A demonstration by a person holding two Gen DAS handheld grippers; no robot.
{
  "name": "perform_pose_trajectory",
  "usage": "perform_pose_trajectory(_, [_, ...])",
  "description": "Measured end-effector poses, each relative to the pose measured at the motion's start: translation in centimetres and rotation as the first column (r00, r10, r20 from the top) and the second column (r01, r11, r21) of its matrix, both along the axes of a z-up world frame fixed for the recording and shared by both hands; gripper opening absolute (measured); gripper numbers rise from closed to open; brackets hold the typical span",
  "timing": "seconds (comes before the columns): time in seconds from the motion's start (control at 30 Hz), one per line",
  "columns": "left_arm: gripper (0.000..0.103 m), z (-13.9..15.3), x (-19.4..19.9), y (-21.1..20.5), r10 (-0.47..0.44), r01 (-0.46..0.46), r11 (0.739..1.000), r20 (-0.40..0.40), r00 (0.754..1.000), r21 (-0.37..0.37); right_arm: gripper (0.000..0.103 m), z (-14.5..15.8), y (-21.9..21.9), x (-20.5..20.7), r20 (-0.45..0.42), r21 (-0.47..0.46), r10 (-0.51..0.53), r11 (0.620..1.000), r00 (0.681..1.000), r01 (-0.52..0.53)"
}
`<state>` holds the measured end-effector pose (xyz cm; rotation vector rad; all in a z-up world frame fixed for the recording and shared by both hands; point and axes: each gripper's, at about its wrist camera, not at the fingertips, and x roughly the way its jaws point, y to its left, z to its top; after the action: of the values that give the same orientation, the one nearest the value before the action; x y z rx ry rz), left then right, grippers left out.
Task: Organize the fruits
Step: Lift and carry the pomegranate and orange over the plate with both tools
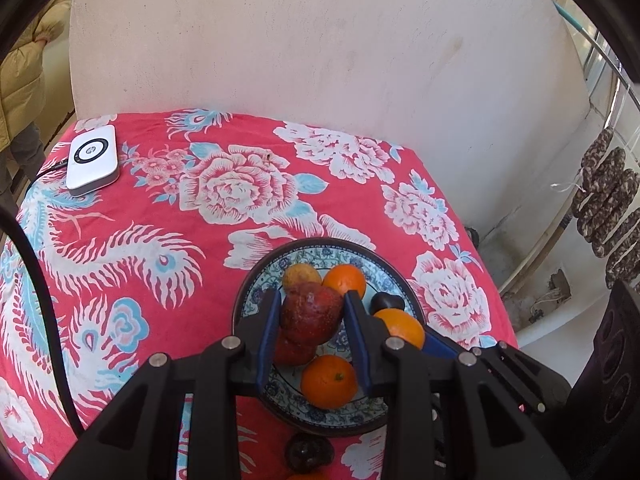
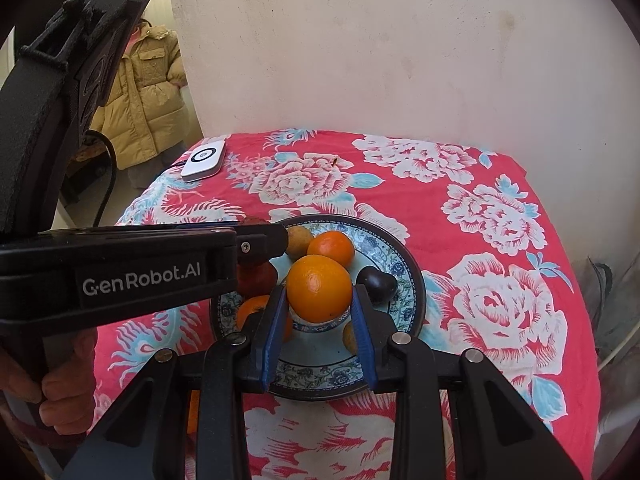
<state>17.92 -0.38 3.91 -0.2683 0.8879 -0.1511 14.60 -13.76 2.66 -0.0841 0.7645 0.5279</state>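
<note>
A blue-patterned plate (image 1: 249,280) (image 2: 412,280) sits on the red flowered cloth and holds several fruits. My left gripper (image 1: 313,295) (image 2: 276,240) is shut on a dark red fruit (image 1: 312,314) above the plate. Under it lies a second red fruit (image 1: 292,350) (image 2: 256,276). My right gripper (image 2: 320,298) is shut on an orange (image 2: 319,288) (image 1: 400,326), just over the plate's middle. In the plate lie two more oranges (image 1: 345,278) (image 1: 329,380), a yellow-brown fruit (image 1: 300,274) (image 2: 300,240) and a dark plum (image 1: 386,302) (image 2: 376,280).
A white device (image 1: 92,160) (image 2: 202,164) with a cable lies at the cloth's far left corner. A dark fruit (image 1: 308,454) and an orange (image 2: 193,412) rest on the cloth near the front edge. A person in a yellow coat (image 2: 148,96) stands by the wall; sausages (image 1: 608,208) hang at right.
</note>
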Motion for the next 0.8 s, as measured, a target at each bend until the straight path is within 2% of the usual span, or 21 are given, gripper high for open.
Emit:
perform_pose_trajectory(0.3, [0.034,-0.15,-0.1,-0.6,-0.021,0.021,1.0,0.015,1.0,0.013,0.033,-0.71,-0.41,0.64,-0.017,0.002,-0.018,1.0,1.0,0.018])
perform_pose_trajectory(0.8, [0.034,0.01,-0.47,-0.32,-0.022,0.022,1.0,0.016,1.0,-0.009,0.033,-0.95,-0.3,1.0,-0.006,-0.005,-0.034,0.999,0.999,0.034])
